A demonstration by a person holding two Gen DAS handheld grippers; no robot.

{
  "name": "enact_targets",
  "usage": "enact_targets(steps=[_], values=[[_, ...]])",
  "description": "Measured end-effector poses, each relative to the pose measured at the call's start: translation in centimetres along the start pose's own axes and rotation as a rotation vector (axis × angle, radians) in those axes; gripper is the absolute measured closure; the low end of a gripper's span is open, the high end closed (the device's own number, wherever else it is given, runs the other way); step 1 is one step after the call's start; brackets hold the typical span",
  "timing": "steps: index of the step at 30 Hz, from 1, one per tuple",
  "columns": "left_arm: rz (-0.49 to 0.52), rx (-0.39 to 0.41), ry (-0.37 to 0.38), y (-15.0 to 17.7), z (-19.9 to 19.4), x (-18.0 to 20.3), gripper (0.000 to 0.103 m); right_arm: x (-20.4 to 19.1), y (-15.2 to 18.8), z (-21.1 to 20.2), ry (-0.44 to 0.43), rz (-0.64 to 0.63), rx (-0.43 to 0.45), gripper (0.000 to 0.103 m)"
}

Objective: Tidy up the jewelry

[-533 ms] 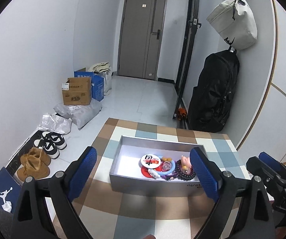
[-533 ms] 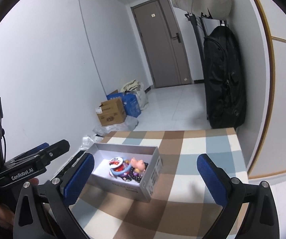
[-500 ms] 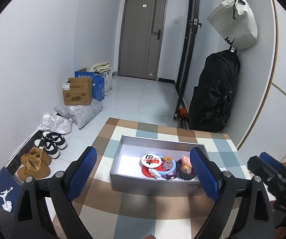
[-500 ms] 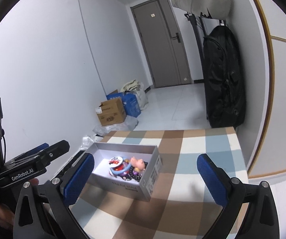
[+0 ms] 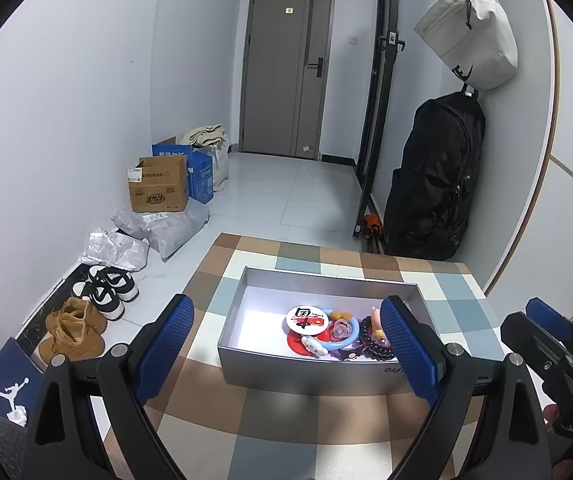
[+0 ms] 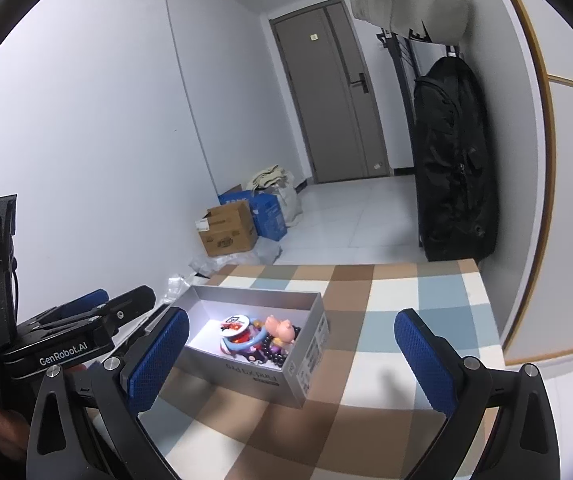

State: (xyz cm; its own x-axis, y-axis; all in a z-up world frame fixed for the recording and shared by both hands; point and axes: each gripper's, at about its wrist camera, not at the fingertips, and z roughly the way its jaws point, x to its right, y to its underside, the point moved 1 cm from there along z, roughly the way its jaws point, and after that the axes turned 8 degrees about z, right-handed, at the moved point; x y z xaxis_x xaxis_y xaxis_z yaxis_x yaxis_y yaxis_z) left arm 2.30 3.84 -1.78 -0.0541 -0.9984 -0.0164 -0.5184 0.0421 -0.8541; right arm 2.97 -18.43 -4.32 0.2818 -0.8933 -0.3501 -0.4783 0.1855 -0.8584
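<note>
An open silver-grey box (image 5: 298, 368) stands on the checked tablecloth (image 5: 286, 424). Inside lie a round white badge (image 5: 305, 316), a blue ring (image 5: 342, 340), a dark bead bracelet (image 5: 370, 342) and a pink pig figure (image 6: 280, 328). My left gripper (image 5: 287, 305) hovers just in front of the box, open, its blue pads wider apart than the pile of trinkets and touching nothing. My right gripper (image 6: 292, 316) is also open with nothing between its pads, to the right of the box (image 6: 246, 376). Each gripper shows at the edge of the other's view.
The table's far edge (image 5: 326, 246) drops to a tiled floor. A black backpack (image 5: 434, 184) and a cream bag (image 5: 470, 32) hang on the right wall. A cardboard box (image 5: 158, 188), parcels and shoes (image 5: 106, 288) line the left wall. A grey door (image 5: 286, 68) is behind.
</note>
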Motion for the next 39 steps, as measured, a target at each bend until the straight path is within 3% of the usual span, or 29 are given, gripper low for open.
enact_targets(steps=[39], values=[[-0.001, -0.010, 0.010, -0.47, 0.00, 0.16, 0.011, -0.15, 0.45, 0.32, 0.004, -0.025, -0.026, 0.000]])
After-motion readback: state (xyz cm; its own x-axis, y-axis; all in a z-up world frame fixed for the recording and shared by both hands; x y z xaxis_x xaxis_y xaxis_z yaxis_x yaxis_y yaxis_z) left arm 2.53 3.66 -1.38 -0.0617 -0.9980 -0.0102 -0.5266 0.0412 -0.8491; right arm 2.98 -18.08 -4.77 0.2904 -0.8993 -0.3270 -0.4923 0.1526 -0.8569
